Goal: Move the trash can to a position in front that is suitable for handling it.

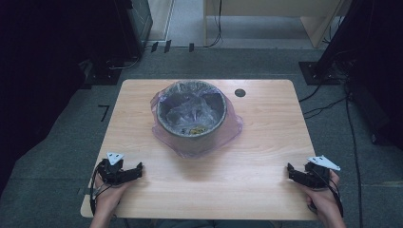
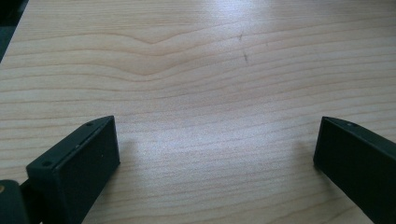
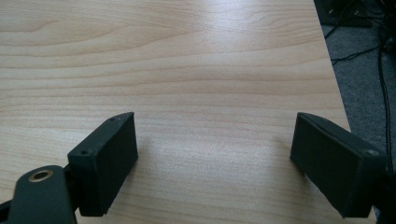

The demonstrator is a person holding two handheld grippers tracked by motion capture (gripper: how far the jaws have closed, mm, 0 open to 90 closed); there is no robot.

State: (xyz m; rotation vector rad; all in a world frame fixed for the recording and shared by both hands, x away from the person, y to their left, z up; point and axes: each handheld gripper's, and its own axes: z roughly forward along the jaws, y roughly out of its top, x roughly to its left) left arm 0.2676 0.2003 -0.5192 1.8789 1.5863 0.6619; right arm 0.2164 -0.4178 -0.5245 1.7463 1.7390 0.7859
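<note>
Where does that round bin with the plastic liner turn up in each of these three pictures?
High view: the bin stands mid-table, toward the far edge.
Left gripper view: not in it; open jaws over bare wood.
Right gripper view: not in it; open jaws near the table's edge.
Shared landmark: the pale wooden table.

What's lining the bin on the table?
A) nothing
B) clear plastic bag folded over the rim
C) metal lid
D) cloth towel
B: the bin has a clear, purplish plastic bag draped over its rim and spreading onto the table.
</note>
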